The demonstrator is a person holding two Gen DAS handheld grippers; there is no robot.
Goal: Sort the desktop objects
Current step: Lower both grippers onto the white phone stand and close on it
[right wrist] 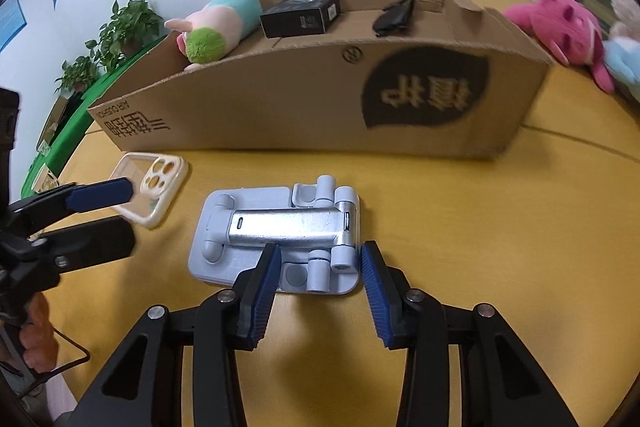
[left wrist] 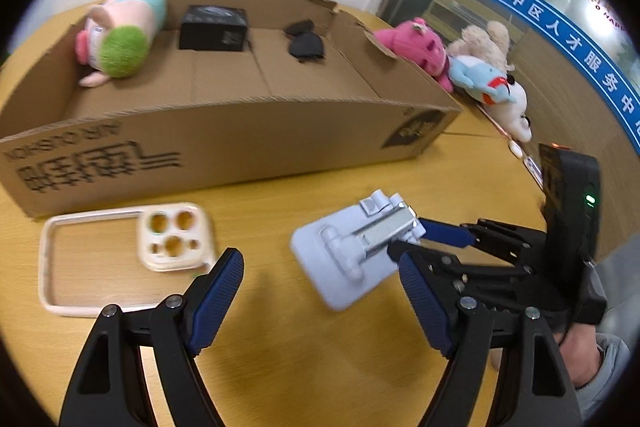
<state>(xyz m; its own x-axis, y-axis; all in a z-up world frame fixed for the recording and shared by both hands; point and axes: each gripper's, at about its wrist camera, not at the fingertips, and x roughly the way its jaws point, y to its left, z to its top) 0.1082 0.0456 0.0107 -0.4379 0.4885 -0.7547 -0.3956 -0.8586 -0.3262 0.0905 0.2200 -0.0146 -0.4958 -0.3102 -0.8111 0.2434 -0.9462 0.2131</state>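
two hand-held grippers, same build: matte black linkage arms with triangular cut-outs, round silver screws at the joints, ribbed dark-blue pads lining the fingers. left gripper (left wrist: 320, 291) fills the left wrist view from 7 to 5 o'clock; right gripper (right wrist: 318, 277) does likewise in its own view. seen from the left wrist at 3 o'clock, a black housing on the right gripper with a small green light and an orange mark on top. grey sleeve (left wrist: 610, 367) at 4 o'clock. thin black cable (right wrist: 66, 357) at 8 o'clock.
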